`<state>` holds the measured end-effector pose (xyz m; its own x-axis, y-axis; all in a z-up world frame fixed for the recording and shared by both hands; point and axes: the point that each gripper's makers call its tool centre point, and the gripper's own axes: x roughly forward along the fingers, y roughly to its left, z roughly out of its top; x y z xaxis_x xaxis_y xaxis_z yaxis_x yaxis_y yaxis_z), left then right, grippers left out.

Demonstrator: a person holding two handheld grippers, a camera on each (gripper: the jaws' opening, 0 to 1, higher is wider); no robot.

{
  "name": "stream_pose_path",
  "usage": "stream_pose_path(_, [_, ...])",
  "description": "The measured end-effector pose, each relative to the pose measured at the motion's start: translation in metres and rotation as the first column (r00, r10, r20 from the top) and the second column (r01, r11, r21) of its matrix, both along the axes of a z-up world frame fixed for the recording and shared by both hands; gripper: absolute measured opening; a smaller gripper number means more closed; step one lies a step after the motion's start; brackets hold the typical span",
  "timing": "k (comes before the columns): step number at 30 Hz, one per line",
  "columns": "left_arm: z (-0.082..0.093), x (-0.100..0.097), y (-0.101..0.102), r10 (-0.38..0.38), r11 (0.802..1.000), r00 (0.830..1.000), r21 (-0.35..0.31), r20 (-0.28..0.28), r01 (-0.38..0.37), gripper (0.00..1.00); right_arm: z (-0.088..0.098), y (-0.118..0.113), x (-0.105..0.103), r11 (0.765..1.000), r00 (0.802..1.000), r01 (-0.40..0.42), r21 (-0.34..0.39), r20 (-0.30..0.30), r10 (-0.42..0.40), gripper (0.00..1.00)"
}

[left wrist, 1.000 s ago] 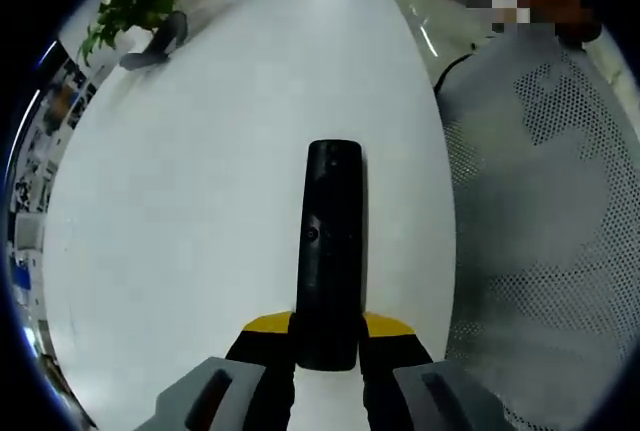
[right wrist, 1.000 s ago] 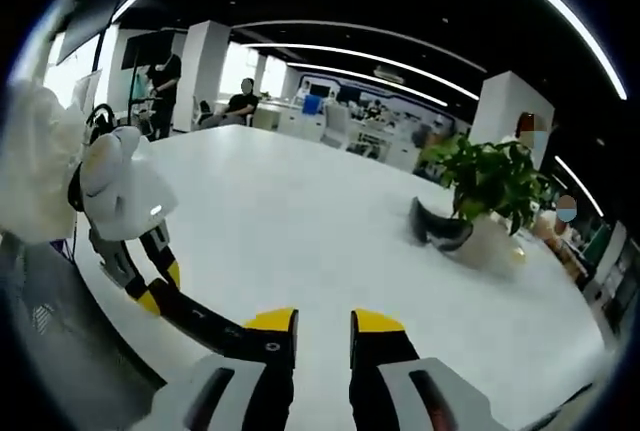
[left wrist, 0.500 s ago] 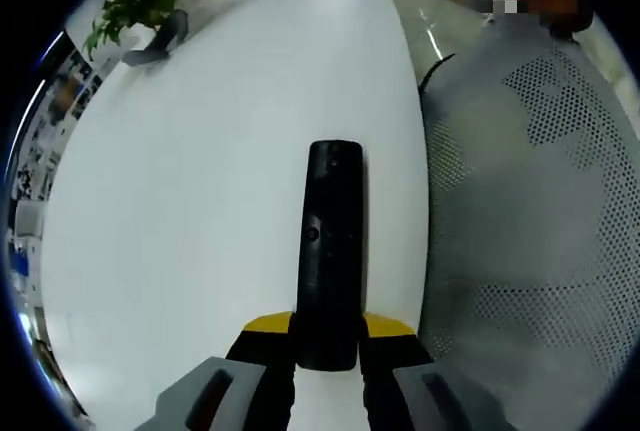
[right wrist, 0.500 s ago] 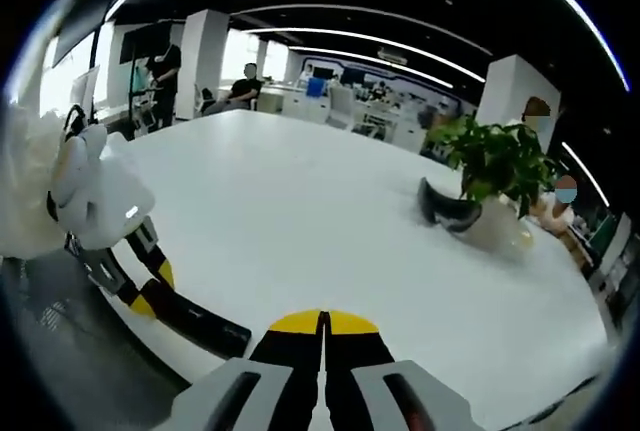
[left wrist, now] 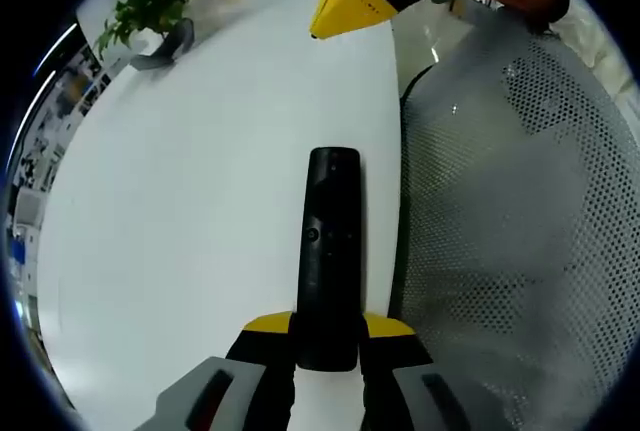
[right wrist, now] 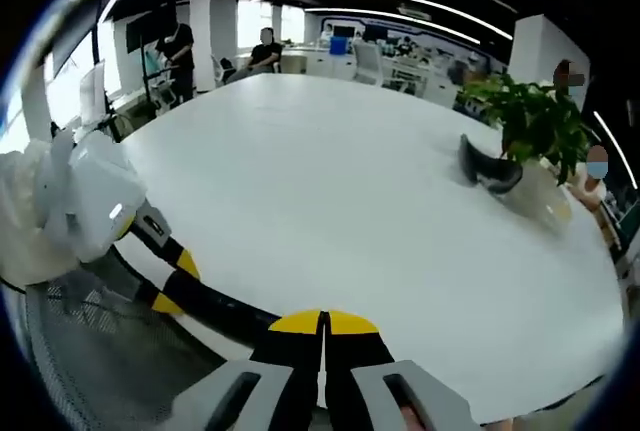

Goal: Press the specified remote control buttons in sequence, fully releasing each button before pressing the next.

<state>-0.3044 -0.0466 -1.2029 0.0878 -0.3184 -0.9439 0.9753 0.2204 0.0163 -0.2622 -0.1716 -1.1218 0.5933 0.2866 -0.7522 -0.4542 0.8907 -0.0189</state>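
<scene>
- Left gripper [left wrist: 327, 336]: jaws clamped on the near end of a black remote control [left wrist: 328, 251], one yellow-tipped jaw on each side of it.
- In the left gripper view the remote points straight away from the camera, held over a white table [left wrist: 200, 201], close to the table's edge.
- Beside that edge, a grey mesh chair back [left wrist: 510, 251].
- Right gripper [right wrist: 323, 326]: jaws pressed together, yellow tips touching, nothing between them.
- In the left gripper view the right gripper comes in at the top, its yellow tip over the table, well apart from the remote's far end.
- In the right gripper view the left gripper sits low at the left, the remote reaching toward the closed tips.
- Far side of the table: a potted plant [right wrist: 530, 126] with a dark object [right wrist: 488, 168] lying beside it.
- People stand in the office background, too small to detail.
</scene>
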Motion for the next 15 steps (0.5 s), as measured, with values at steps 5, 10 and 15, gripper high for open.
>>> stream_pose_path(5, [0.000, -0.004, 0.001, 0.016, 1.000, 1.000, -0.010, -0.001, -0.016, 0.23, -0.009, 0.011, 0.002, 1.000, 0.998, -0.022, 0.006, -0.066, 0.023, 0.00])
stream_pose_path(10, [0.000, -0.005, 0.002, 0.029, 0.998, 1.000, -0.056, 0.003, -0.029, 0.23, -0.029, 0.021, -0.004, 0.999, 0.977, 0.001, 0.037, -0.213, 0.007, 0.00])
stream_pose_path(15, [0.001, -0.006, 0.002, 0.030, 0.993, 0.999, -0.117, 0.013, -0.028, 0.23, -0.046, 0.024, -0.005, 0.999, 0.965, -0.003, 0.042, -0.261, 0.014, 0.00])
